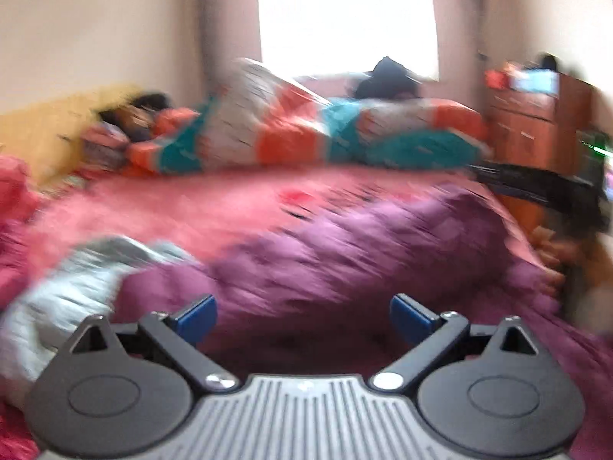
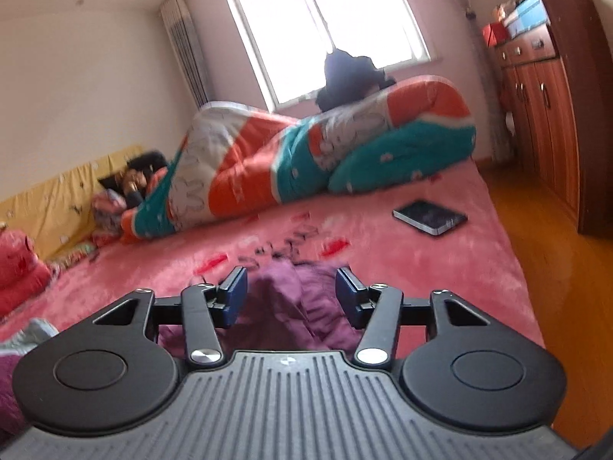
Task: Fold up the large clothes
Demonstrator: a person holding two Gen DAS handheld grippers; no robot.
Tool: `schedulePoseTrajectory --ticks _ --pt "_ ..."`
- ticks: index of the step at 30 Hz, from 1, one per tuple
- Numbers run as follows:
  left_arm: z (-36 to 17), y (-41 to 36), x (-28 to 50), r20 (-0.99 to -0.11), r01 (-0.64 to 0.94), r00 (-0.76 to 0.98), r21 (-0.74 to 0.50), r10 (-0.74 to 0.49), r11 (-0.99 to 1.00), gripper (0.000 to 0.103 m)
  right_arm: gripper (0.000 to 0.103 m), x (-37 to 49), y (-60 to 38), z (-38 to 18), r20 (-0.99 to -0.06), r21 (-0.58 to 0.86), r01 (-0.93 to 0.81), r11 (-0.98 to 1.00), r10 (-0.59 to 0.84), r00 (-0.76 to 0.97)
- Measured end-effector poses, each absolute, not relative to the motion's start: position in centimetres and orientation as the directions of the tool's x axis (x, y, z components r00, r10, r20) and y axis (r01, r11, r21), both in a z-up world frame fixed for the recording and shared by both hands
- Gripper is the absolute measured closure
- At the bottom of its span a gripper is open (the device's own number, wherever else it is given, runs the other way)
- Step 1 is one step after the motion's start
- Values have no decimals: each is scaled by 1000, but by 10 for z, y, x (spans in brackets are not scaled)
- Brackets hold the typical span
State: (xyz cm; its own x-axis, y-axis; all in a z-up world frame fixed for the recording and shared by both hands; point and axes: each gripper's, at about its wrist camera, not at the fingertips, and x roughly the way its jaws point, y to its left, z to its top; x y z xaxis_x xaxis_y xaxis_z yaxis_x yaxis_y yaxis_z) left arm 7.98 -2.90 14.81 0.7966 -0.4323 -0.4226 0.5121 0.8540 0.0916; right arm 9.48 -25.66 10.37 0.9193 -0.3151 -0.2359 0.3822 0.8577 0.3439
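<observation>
A purple garment [image 1: 345, 253] lies bunched on the pink bedspread [image 1: 191, 207], blurred in the left wrist view. My left gripper [image 1: 302, 316] stands open above its near edge, nothing between the blue pads. In the right wrist view a fold of the same purple garment [image 2: 302, 287] rises between the fingers of my right gripper [image 2: 291, 293]. Its blue pads stand apart from the cloth, so it is open. A grey-white cloth [image 1: 65, 295] lies at the left beside the purple one, and its edge shows in the right wrist view as the grey-white cloth [image 2: 34, 331].
A rolled orange, teal and white quilt [image 2: 306, 153] lies across the far side of the bed, with dark clothes [image 2: 348, 76] on top. A black tablet [image 2: 429, 216] rests on the bedspread [image 2: 383, 260] near the right edge. A wooden cabinet [image 2: 551, 107] stands right; red pillows [image 2: 19, 272] lie left.
</observation>
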Motion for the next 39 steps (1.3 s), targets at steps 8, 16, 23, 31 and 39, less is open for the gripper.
schedulePoseTrajectory --ticks 8,16,23,31,39 --pt "114 -1 128 -480 294 832 -46 -279 955 46 9 99 -222 109 -178 304 228 925 -180 968" --pt "72 4 109 -565 315 781 -14 -268 949 50 7 134 -219 65 -463 213 277 937 -153 873" --pt "61 9 127 -642 294 733 -3 -227 956 42 4 142 -209 63 -501 108 309 945 -217 838" --pt "110 -5 111 -505 307 811 -64 -296 950 46 1 133 -218 66 -480 167 303 938 -191 856" --pt "85 -21 169 -536 186 821 -73 -196 980 47 0 115 -229 81 -391 241 305 921 -196 899"
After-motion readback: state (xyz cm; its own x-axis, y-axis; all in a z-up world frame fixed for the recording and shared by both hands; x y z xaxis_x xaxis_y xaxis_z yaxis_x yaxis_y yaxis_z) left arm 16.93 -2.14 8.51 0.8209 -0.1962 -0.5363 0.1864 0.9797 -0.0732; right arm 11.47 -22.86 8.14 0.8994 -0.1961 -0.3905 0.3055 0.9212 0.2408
